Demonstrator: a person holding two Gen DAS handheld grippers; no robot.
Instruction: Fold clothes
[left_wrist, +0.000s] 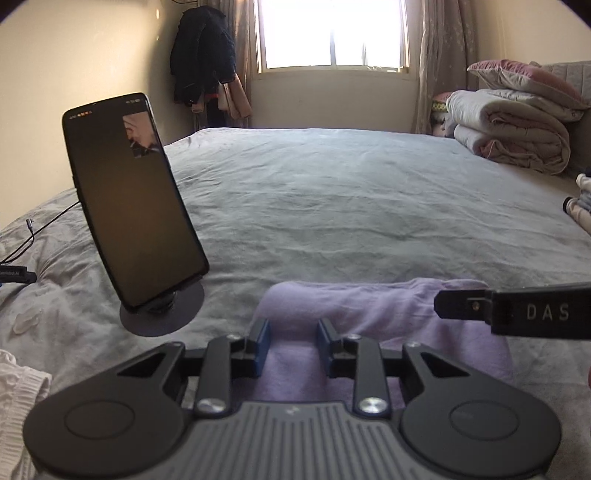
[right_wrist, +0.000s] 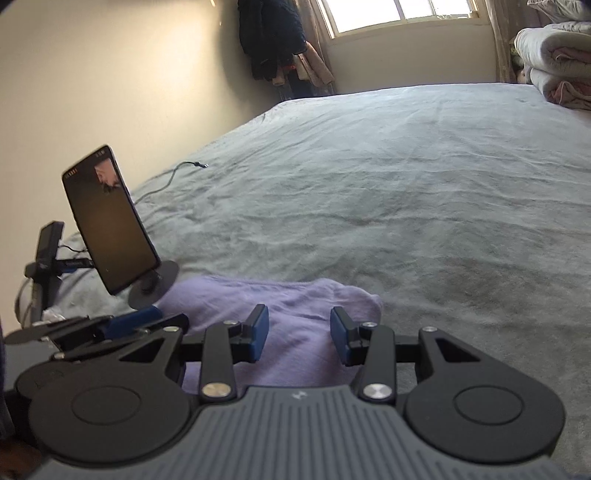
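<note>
A: Garment first. Where does it lie?

B: The lilac garment (left_wrist: 373, 310) lies on the grey bed sheet (left_wrist: 351, 206) at the near edge, bunched into a low, long heap, not spread flat. In the right wrist view it runs from the phone stand to just past the right gripper.

A: Do the grippers hold it?

B: No. The left gripper (left_wrist: 291, 347) has its fingers parted, with lilac cloth seen through the gap below them; nothing is pinched. The right gripper (right_wrist: 299, 334) also stands open over the cloth, its blue pads (right_wrist: 258, 334) clear of it.

A: Why both so close together?

B: I judge they are placed side by side over the near hem, so each can take one corner for a fold. The right gripper's finger juts in from the right of the left wrist view, just beside the heap.

A: Anything in the way?

B: The phone (left_wrist: 133, 199) leans on its round stand (left_wrist: 162, 306) just left of the garment, likely set there to watch. White cloth (left_wrist: 18, 398) lies at the far left, and folded quilts (left_wrist: 509, 129) are stacked well apart by the window.
</note>
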